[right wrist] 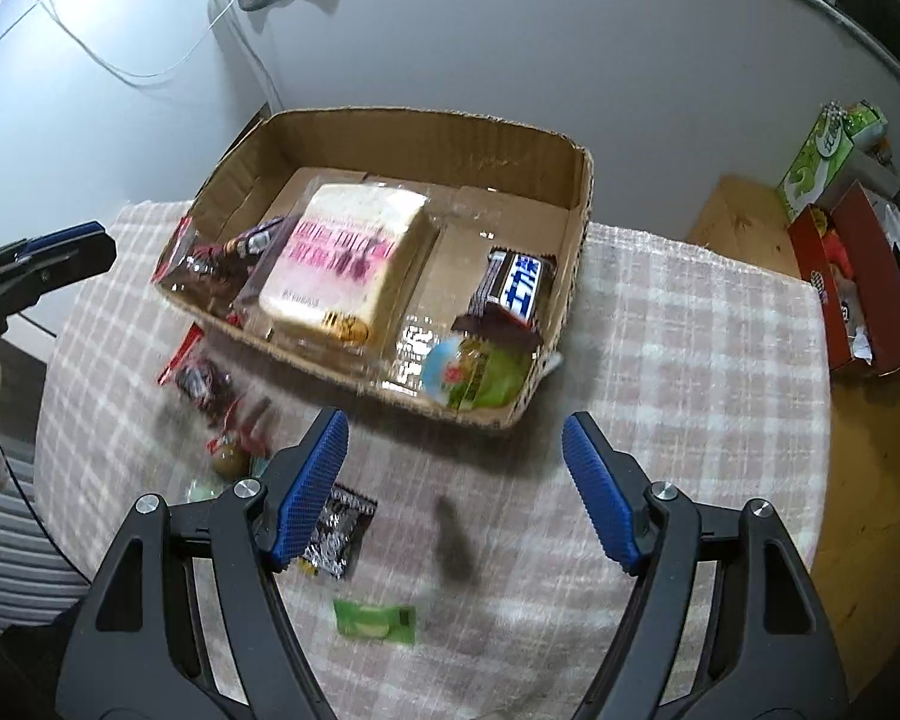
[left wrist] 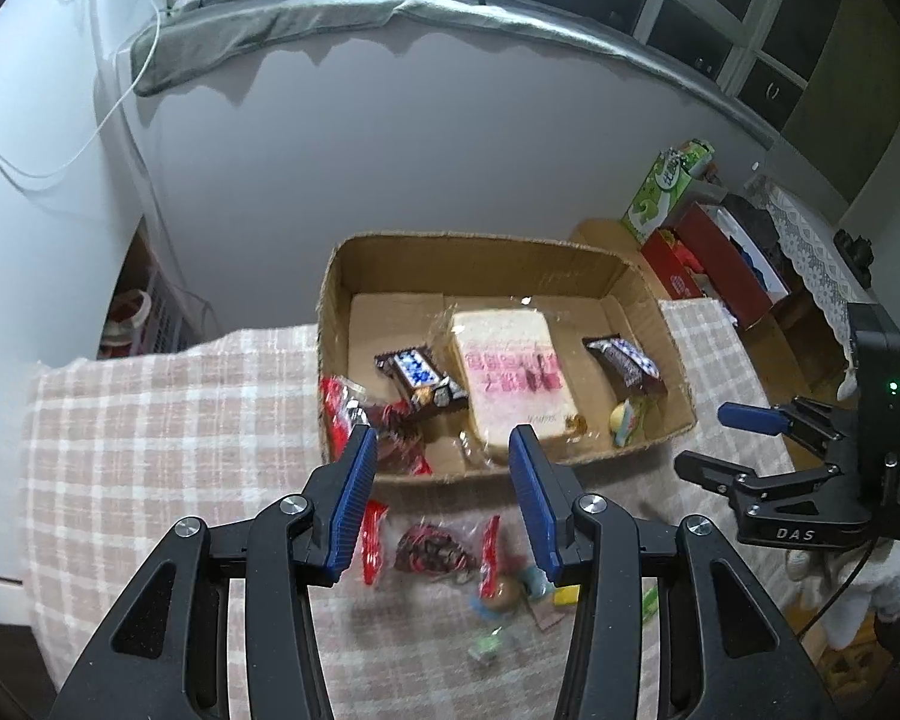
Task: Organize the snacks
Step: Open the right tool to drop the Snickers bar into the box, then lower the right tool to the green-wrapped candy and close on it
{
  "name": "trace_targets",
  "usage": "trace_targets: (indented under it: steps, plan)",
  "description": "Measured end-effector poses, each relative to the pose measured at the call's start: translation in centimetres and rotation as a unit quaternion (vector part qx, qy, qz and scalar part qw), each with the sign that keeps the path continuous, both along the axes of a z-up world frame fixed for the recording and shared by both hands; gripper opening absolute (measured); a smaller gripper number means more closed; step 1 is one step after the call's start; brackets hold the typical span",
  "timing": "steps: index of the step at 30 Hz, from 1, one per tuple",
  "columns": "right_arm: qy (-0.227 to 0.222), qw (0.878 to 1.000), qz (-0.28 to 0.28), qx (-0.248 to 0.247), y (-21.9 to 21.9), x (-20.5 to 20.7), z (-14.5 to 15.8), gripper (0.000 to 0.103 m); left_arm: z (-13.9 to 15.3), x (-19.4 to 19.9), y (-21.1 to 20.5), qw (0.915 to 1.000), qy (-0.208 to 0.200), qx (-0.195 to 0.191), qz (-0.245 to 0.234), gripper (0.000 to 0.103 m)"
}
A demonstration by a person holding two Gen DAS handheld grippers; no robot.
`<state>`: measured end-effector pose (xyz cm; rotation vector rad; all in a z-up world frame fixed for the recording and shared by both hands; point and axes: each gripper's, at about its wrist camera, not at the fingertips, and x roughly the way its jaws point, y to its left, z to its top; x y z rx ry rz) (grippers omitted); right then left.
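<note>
A cardboard box sits on the checked tablecloth and holds a wrapped bread loaf, two dark chocolate bars, a red packet and a green snack pack. My left gripper is open and empty above a clear red-edged snack bag lying in front of the box. My right gripper is open and empty above the cloth. Small loose snacks lie nearby, including a black packet and a green packet.
The tablecloth covers a small table. To the right on a wooden surface stand a red box and a green carton. A white wall rises behind the box. The right gripper shows in the left wrist view.
</note>
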<state>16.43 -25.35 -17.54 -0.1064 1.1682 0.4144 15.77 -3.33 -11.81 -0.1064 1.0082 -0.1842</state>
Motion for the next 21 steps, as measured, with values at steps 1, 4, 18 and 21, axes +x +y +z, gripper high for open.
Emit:
trace_targets:
  steps: [1,4,18,21]
  plan:
    - [-0.001,1.000,0.001,-0.002,-0.1,-0.4,0.0,0.077,-0.2,-0.2,0.2,1.0000,0.003,-0.001,0.001,0.044]
    - [-0.001,1.000,-0.005,-0.017,-0.4,-1.4,-0.1,0.077,-1.1,-1.2,1.1,0.9997,0.017,-0.016,0.008,0.044]
    - [0.066,0.998,-0.013,0.002,-1.4,-7.9,-3.5,0.077,-6.5,-6.8,2.1,0.9933,0.101,-0.056,0.008,0.044]
    - [0.081,0.997,-0.013,0.011,-1.2,-9.0,-4.1,0.077,-7.1,-7.2,1.2,0.9920,0.111,-0.060,-0.007,0.044]
